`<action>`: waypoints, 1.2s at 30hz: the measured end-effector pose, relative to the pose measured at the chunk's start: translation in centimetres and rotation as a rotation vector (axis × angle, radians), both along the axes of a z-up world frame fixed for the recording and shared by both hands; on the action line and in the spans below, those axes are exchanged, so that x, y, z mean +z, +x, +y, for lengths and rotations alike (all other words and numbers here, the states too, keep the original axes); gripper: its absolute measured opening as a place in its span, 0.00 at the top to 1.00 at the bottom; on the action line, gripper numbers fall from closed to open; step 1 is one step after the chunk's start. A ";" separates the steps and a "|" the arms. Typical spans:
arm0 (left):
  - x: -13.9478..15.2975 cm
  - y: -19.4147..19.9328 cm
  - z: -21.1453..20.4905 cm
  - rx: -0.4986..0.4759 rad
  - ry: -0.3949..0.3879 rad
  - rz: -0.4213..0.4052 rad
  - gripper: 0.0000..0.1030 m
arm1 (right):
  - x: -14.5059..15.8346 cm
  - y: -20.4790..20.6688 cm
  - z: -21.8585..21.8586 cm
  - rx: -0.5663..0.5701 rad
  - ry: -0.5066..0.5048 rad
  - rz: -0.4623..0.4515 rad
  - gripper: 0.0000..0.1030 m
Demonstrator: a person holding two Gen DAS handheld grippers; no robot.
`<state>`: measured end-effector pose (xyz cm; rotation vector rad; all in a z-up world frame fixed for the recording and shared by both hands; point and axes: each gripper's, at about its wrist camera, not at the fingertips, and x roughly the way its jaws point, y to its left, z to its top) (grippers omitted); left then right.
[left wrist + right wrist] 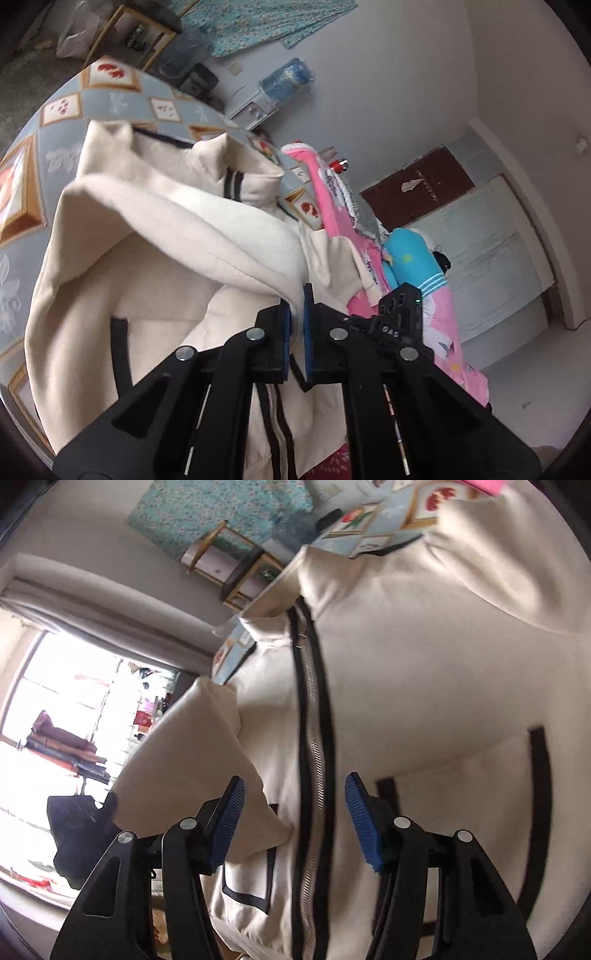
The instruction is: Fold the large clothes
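On patterned bed (62, 155), left gripper (297, 306) pinching cream jacket (155, 236), right gripper (295, 805) spread above zipper (312, 716)

Matt cream cloth jacket (406, 664), shiny metal zip (314, 760), ribbed blue pads (364, 830).

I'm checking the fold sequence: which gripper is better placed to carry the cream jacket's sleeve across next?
Left. The left gripper is already shut on the cream jacket, its sleeve lifted. The right gripper hangs open over the zipper, holding nothing.
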<state>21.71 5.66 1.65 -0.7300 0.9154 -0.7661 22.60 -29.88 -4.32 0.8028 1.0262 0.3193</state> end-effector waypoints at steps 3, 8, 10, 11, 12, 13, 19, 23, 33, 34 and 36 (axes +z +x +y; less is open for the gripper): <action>-2.0 0.0 2.0 0.089 0.006 0.040 0.95 | -0.2 -1.2 1.0 0.034 0.007 0.013 0.46; -2.5 1.0 7.5 0.338 0.040 0.038 0.95 | -0.7 -1.5 4.6 0.131 0.044 0.016 0.46; -2.9 1.4 9.2 0.417 0.098 0.064 0.95 | -0.8 -1.4 5.9 0.154 0.081 0.020 0.46; -3.5 1.5 9.7 0.443 0.118 0.092 0.95 | -0.9 -1.0 6.6 0.160 0.095 0.024 0.46; -4.2 1.6 10.4 0.464 0.128 0.128 0.95 | -1.2 -0.6 7.3 0.164 0.110 0.035 0.46; -4.8 1.5 10.8 0.475 0.129 0.162 0.95 | -1.5 -0.2 7.9 0.168 0.128 0.043 0.46; -6.5 1.2 11.4 0.483 0.166 0.193 0.94 | -3.2 2.7 11.4 0.177 0.140 0.100 0.46; -7.0 0.6 12.5 0.483 0.173 0.216 0.94 | -3.2 5.2 12.6 0.154 0.062 0.061 0.46; -6.2 0.2 12.7 0.484 0.222 0.174 0.93 | -4.3 6.8 13.8 0.229 0.158 -0.061 0.31; -5.7 -0.1 12.6 0.481 0.239 0.156 0.93 | -4.2 6.6 14.0 0.245 0.175 -0.064 0.31; -5.1 -0.5 12.4 0.476 0.274 0.125 0.93 | -4.2 6.7 14.6 0.262 0.164 -0.077 0.31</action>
